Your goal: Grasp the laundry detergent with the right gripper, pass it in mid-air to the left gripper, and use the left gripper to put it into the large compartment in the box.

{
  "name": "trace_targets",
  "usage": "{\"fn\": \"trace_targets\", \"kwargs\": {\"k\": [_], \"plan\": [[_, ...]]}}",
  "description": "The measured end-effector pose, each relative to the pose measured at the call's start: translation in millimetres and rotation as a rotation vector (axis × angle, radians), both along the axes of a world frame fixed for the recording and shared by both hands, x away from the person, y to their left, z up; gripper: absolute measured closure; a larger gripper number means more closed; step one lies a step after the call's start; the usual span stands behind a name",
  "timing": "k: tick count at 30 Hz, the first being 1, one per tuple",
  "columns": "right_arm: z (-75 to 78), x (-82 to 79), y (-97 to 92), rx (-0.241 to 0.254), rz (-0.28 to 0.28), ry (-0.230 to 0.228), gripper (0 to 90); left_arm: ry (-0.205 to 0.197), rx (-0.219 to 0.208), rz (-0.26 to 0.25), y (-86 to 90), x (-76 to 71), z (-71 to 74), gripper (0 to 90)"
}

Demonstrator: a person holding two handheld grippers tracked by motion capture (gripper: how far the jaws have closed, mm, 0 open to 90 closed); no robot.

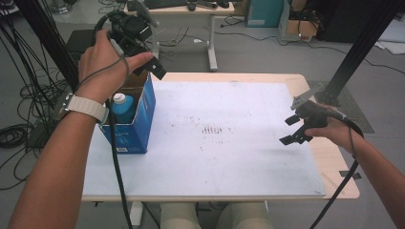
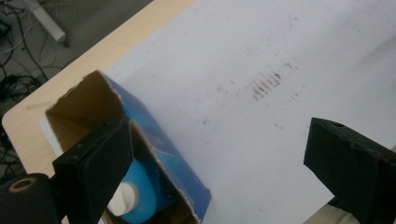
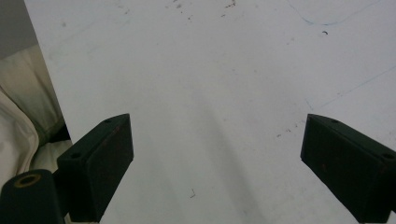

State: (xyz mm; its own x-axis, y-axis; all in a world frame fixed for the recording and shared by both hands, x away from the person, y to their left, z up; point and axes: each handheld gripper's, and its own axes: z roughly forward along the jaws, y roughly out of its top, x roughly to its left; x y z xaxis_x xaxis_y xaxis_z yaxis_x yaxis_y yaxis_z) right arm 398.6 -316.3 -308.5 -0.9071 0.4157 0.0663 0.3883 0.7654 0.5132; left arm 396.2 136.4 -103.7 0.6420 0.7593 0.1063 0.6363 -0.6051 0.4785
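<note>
Left tongs (image 1: 152,67) hang spread above the blue box (image 1: 136,125); right tongs (image 1: 295,129) hover spread, empty.

Black claws (image 1: 152,67) trail cables (white watch strap (image 1: 88,107)).

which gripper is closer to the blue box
Left. The left gripper hangs open just above the box; the right gripper is open across the table near its far edge.

The person's raised left black two-jaw gripper (image 1: 145,64) gapes empty; the right black gripper (image 1: 295,129) hovers low, jaws apart.
</note>
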Motion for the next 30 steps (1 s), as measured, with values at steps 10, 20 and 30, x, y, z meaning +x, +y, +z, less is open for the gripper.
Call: {"fn": "trace_targets", "kwargs": {"k": [10,20,30], "plan": [[1.6,-1.1,-3.5,0.011,-0.001,-0.002,9.4,-0.002,0.034,-0.165,-38.8,-7.2,-2.6,8.6],[7.8,-1.5,-3.0,0.009,0.002,-0.014,9.4,0.029,0.105,-0.312,-71.8,-4.1,-15.0,8.8],[14.6,2.0,3.6,0.008,0.018,-0.027,9.4,0.061,0.120,-0.380,-87.7,-4.5,-35.0,9.0]]}}
